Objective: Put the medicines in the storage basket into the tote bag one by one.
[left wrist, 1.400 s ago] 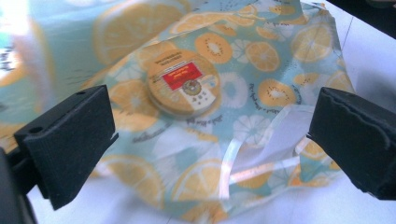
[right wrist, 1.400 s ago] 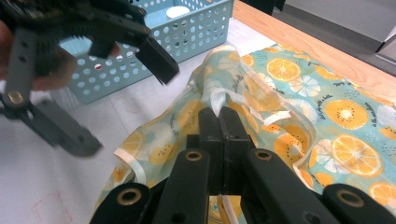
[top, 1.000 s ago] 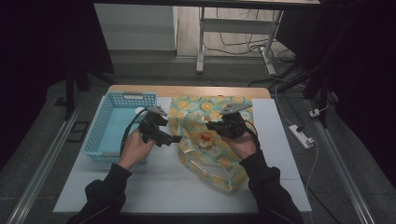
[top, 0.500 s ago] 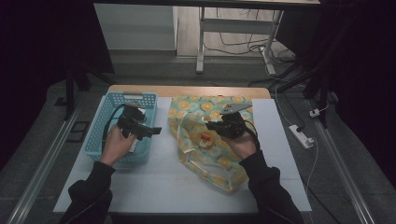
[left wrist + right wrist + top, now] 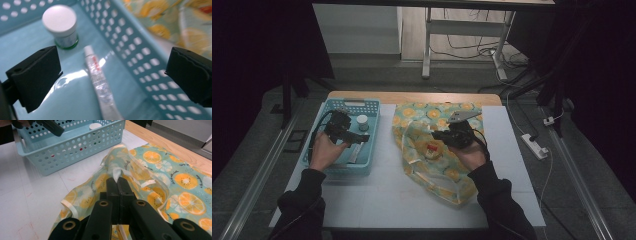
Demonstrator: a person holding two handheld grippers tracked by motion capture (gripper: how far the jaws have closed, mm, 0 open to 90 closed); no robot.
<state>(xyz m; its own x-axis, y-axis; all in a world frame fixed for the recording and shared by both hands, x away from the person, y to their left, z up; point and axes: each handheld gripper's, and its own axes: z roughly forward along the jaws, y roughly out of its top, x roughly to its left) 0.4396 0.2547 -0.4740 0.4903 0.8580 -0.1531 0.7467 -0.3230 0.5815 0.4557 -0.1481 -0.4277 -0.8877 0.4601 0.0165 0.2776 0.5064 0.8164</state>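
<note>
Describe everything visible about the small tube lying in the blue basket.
The slim clear plastic tube has red lettering along its side and a small white cap pointing toward the white-lidded round jar. It lies flat on the glossy floor of the light blue perforated plastic basket, roughly parallel to the side wall and apart from the jar. The left gripper hovers above it, jaws wide open, not touching.

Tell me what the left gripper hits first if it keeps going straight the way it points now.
Most likely the thin tube lying on the floor of the blue basket: it sits between the open jaws of the left gripper. The white-capped jar stands farther on, off to the side. Depth is hard to judge.
</note>
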